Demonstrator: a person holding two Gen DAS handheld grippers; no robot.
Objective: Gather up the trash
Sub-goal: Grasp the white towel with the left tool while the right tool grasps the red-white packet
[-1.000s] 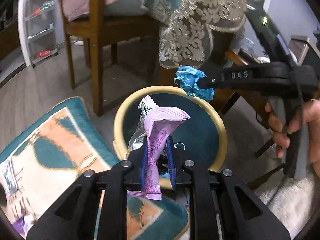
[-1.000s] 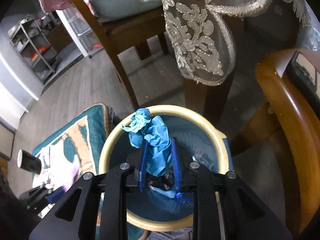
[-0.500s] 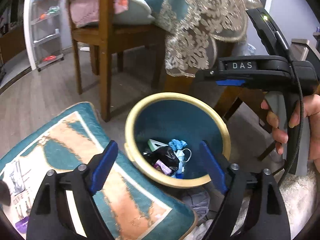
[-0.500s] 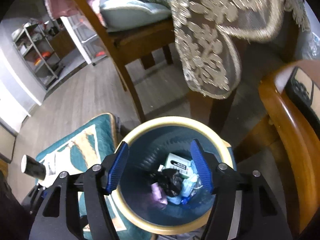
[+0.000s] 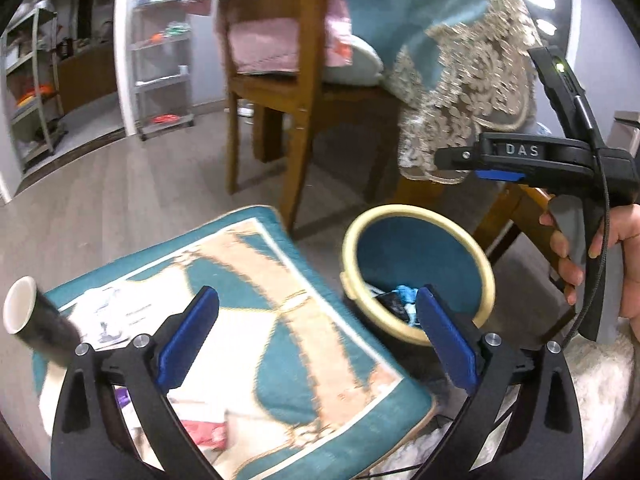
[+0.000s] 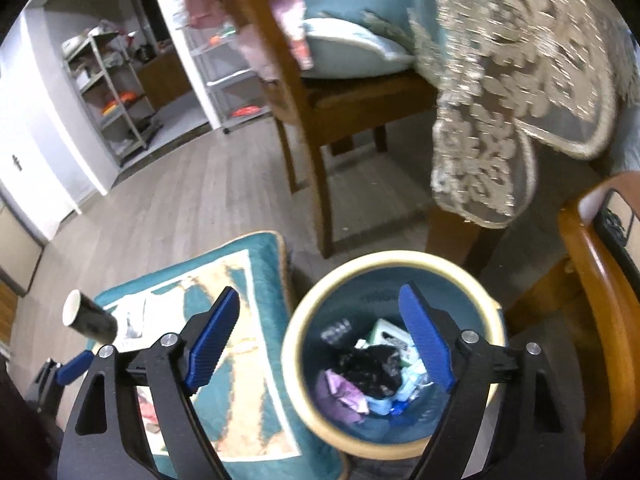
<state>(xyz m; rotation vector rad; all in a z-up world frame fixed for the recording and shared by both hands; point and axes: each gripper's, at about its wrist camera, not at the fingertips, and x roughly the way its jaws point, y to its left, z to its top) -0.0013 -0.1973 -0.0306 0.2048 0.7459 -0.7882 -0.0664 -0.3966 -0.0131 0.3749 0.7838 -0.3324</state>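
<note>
In the bin (image 6: 296, 344), purple wrapper (image 6: 340, 394), blue wad (image 5: 404, 293), both jaws just opened

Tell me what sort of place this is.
Most likely a home dining area: wooden chair with cushions, lace tablecloth hanging from a table, storage shelves in the next room, a bin beside a floor cushion.

Floor (image 5: 120, 184): grey wood-look planks throughout, with a teal and cream patterned rug (image 5: 280, 320) lying on it. Furniture: a brown wooden chair (image 5: 296, 92) bearing a pale blue cushion (image 6: 348, 56) and a pink cloth (image 5: 264, 40) over its back; beside it a table draped in a teal cloth with beige lace trim (image 5: 460, 92); metal shelf racks (image 6: 108, 96) and a white shelf unit (image 5: 160, 60) farther back. Walls (image 6: 36, 128): plain white.
</note>
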